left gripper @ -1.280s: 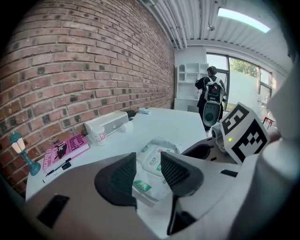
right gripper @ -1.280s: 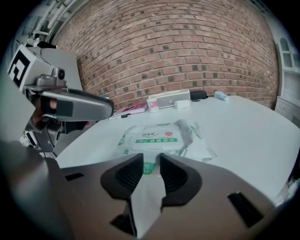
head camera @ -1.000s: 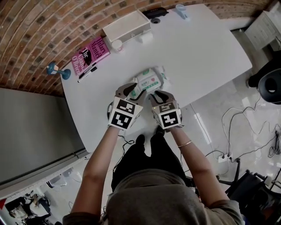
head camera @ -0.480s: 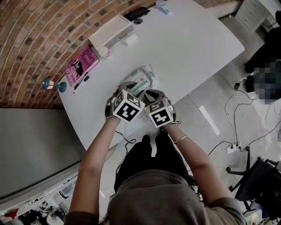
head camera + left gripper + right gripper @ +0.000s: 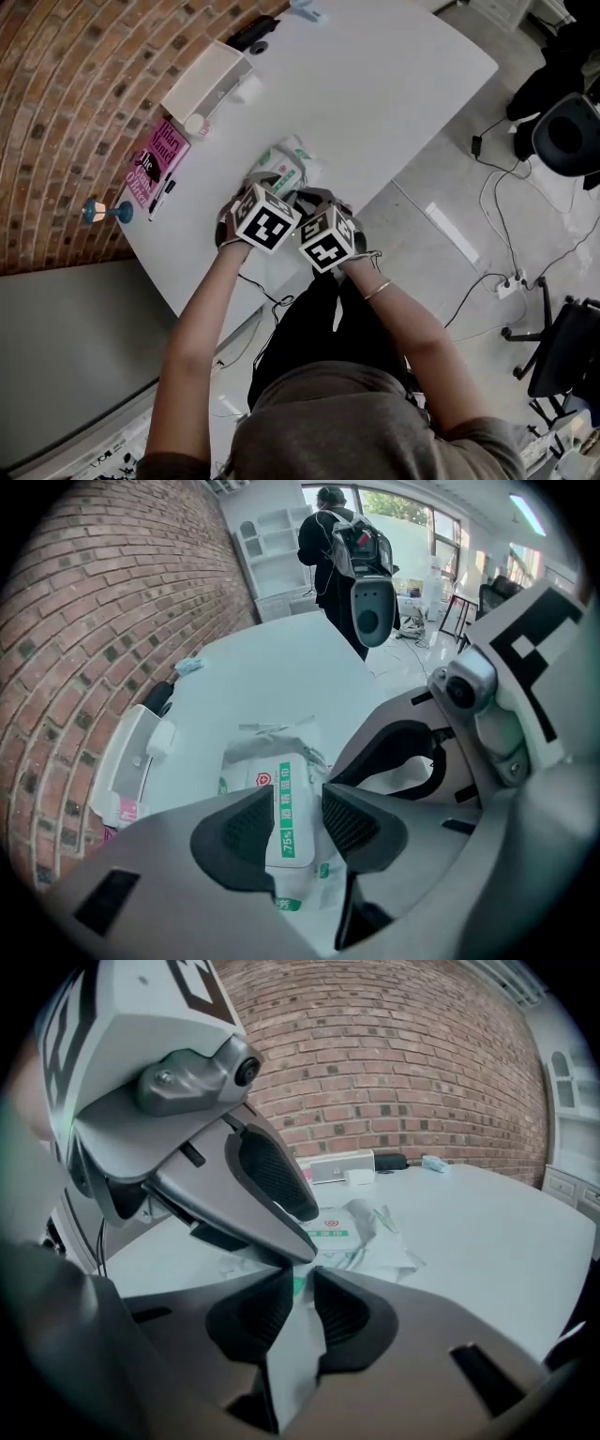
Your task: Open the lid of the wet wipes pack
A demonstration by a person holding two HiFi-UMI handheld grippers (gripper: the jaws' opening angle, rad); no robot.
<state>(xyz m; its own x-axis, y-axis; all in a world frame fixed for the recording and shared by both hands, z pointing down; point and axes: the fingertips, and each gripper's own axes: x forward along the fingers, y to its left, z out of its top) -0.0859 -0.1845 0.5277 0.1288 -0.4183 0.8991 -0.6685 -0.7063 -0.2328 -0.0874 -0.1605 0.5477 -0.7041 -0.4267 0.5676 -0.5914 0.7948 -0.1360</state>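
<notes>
Where the rounded white surface [image 5: 394, 84] comes nearest the person, item one: a white, soft plastic wet wipes pack [image 5: 279, 167] with green print and a red shield mark. It lies flat, printed face up, crumpled at its far end, close to the surface's near edge.

Left tongs [image 5: 298, 810]: pointed steeply down over the pack's near half. Jaws a short way apart, the green label strip showing in the gap. The ribbed pads do not visibly press on it.

Right tongs [image 5: 300, 1299]: just beside the left pair, held at a shallower angle. Jaws have just been closing and pinch a white edge of the pack at its near end, the sheet filling the narrow gap between the pads.

Other entries, all well apart from the pack, ranged along the red brick wall [image 5: 56, 103]:
- pink paperback book [image 5: 153, 165], lying flat
- black-and-white marker pen [image 5: 161, 198], at the book's near edge
- long white rectangular tray [image 5: 204, 82]
- small white round pot [image 5: 195, 125], between tray and book
- black oblong object [image 5: 251, 36], at the tray's far end

Background, left gripper view: person [image 5: 323, 546] in dark clothes, standing past the surface's far end.
</notes>
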